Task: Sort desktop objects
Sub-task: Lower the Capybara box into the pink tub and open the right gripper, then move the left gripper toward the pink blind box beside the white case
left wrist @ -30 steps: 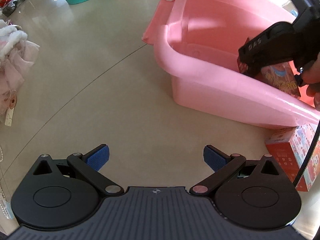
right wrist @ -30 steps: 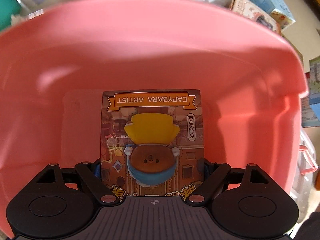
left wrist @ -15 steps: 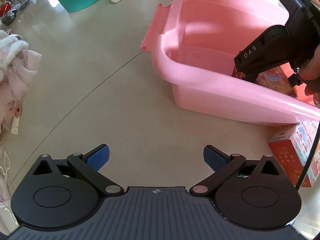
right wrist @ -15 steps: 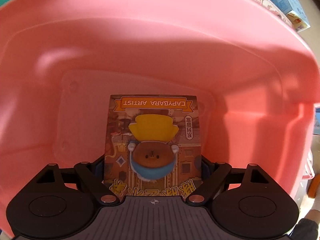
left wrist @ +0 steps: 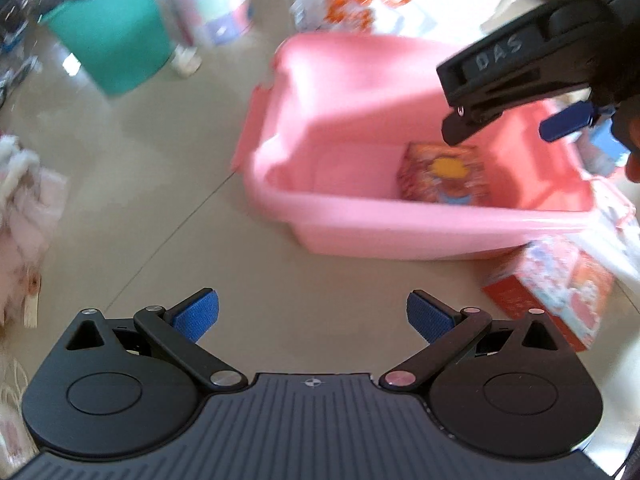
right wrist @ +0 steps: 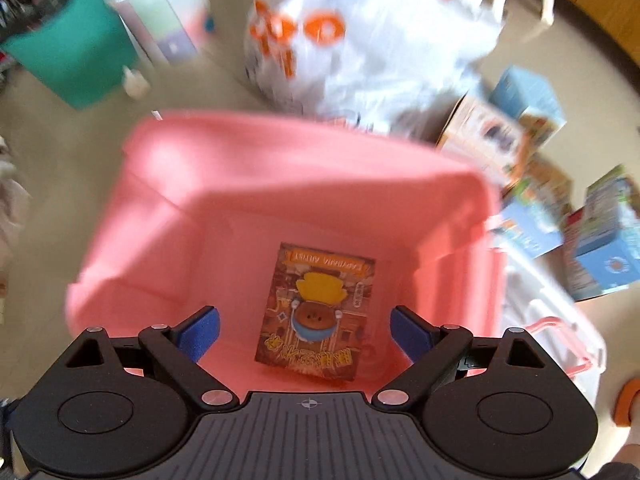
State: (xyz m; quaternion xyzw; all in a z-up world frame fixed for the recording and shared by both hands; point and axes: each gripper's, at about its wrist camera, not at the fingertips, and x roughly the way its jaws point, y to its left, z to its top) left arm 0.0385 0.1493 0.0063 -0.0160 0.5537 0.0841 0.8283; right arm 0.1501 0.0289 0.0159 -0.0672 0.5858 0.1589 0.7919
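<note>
Right gripper (right wrist: 305,330) hangs above the pink tub (right wrist: 168,216), fingers (right wrist: 200,332) spread wide with nothing between them. The capybara box (right wrist: 316,312) lies flat on the tub floor, lower centre of the right wrist frame, printed face up, apart from both blue pads. In the left wrist frame the same box (left wrist: 444,178) shows inside the tub (left wrist: 400,220) at centre right, with the right gripper (left wrist: 516,80) in the upper right corner above it. Left gripper (left wrist: 312,314) sits low over the floor (left wrist: 160,184), fingers (left wrist: 198,314) wide apart and holding nothing. A red and pink box (left wrist: 556,288) lies on the floor just outside the tub's near wall, right edge of the frame. A green bin (left wrist: 112,40) stands upper left; a white plastic bag with orange print (right wrist: 352,36) sits behind the tub, upper centre. More boxes (right wrist: 528,128), blue and orange, are scattered at the right of the right wrist frame. Pale pink fabric (left wrist: 24,208) lies at the left edge. Both views are motion-blurred.
</note>
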